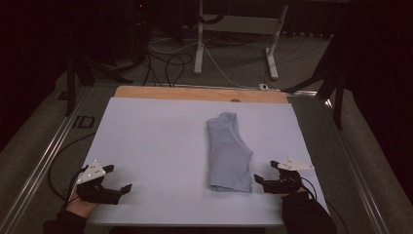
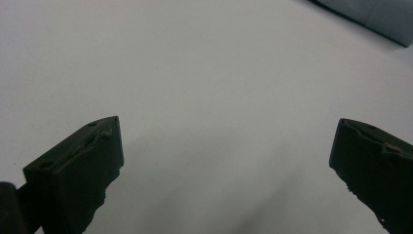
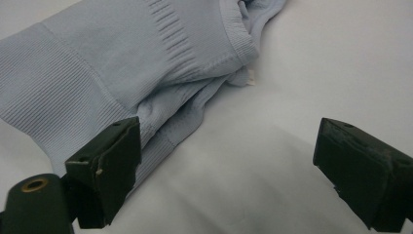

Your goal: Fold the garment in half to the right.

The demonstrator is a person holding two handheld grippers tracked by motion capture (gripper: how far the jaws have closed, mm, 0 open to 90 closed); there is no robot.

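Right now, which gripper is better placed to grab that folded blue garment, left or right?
Right, most likely. The right gripper sits open beside the garment at its near corner, one jaw already at the ribbed hem. The left gripper, also open, is far across the white sheet.

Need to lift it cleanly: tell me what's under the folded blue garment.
The folded blue garment lies flat on the white tabletop sheet. Its own lower layers peek out at the hem. Anything beneath it is covered.

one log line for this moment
left gripper: open, on bare table | right gripper: open, beside folded garment | garment: ungripped
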